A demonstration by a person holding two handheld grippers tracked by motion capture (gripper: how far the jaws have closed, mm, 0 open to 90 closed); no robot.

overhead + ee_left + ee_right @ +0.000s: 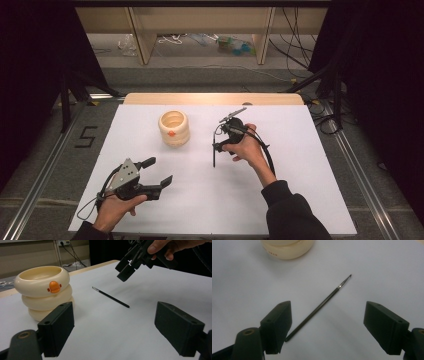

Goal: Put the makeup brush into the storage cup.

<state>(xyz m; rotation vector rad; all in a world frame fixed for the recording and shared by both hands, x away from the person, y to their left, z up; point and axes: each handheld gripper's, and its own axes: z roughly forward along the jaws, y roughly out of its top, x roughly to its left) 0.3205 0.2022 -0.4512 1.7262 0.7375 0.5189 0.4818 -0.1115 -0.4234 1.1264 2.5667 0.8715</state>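
Note:
A thin black paintbrush (pixel 214 155) lies on the white table sheet (pixel 290 200), its tip toward the far side. My right gripper (pixel 219 147) hangs just above it, pointing down, open; in the right gripper view the paintbrush (pixel 319 306) runs diagonally between the wide-apart jaws, untouched, its handle end by the left jaw. A cream ringed pot (pixel 174 128) with an orange duck beak stands upright to the left. My left gripper (pixel 160 171) rests low at the near left, open and empty, aimed at the pot (pixel 42 290) and paintbrush (pixel 111 297), with the right gripper (pixel 126 268) above them.
A wooden table edge (pixel 212 98) runs along the back. Beyond it stand a wooden shelf frame (pixel 145 40) and loose cables (pixel 295 45) on the floor. Metal rails (pixel 42 170) flank the table, with dark curtains at both sides.

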